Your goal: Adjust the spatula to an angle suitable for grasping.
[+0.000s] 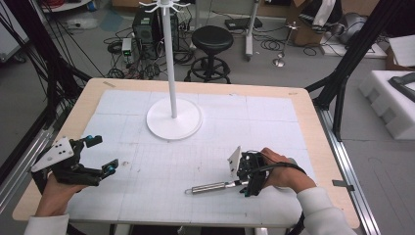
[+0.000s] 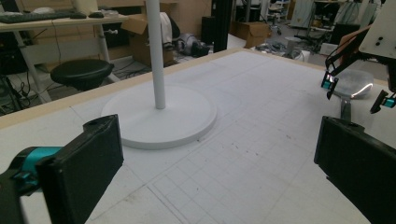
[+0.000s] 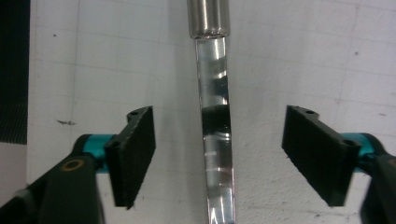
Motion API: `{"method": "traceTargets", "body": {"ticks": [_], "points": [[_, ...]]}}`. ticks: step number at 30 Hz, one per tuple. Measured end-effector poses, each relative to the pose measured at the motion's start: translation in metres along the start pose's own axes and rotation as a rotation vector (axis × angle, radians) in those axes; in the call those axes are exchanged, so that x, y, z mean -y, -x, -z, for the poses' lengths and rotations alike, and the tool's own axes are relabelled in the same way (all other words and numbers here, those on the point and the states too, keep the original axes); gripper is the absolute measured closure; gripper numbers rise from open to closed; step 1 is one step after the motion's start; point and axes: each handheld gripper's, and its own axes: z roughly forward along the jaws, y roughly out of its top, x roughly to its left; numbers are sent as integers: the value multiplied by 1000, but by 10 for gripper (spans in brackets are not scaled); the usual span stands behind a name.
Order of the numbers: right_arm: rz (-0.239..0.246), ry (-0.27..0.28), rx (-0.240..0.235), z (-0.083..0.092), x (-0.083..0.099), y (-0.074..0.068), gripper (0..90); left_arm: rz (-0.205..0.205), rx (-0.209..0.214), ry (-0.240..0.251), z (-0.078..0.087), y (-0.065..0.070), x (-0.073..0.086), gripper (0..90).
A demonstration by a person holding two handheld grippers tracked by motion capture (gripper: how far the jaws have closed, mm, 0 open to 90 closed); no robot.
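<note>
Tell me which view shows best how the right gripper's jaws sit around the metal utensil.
The right gripper view: the utensil's shiny neck runs between the open pads, touching neither. The high view shows its handle at the right gripper; the left gripper view, just its rounded head.

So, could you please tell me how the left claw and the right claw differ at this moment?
The left claw is held above the mat with nothing between its jaws, while the right claw is low over the table with its jaws on either side of a metal utensil, not touching it. The left claw points toward the white stand; the right claw points down at the table. Both are open.
</note>
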Motion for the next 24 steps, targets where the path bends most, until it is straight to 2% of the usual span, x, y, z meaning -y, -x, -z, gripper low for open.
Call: {"method": "traceTargets", "body": {"ticks": [3, 10, 11, 14, 15, 19, 24], "points": [[3, -27, -1, -3, -1, 3, 388, -1, 0, 0, 0, 0, 0, 17], [17, -62, -15, -8, -4, 4, 471, 1, 1, -2, -1, 0, 0, 17], [13, -74, -26, -9, -5, 4, 524, 1, 0, -2, -1, 0, 0, 17], [17, -75, -32, -10, -6, 4, 551, 0, -1, -2, -1, 0, 0, 17], [23, -82, -23, -10, -6, 4, 597, 1, 0, -2, -1, 0, 0, 17], [21, -88, -41, -12, -6, 6, 603, 3, -5, -4, -1, 0, 0, 17], [16, -98, -42, -13, -7, 6, 623, 4, -7, -1, 0, 0, 0, 17]]}}
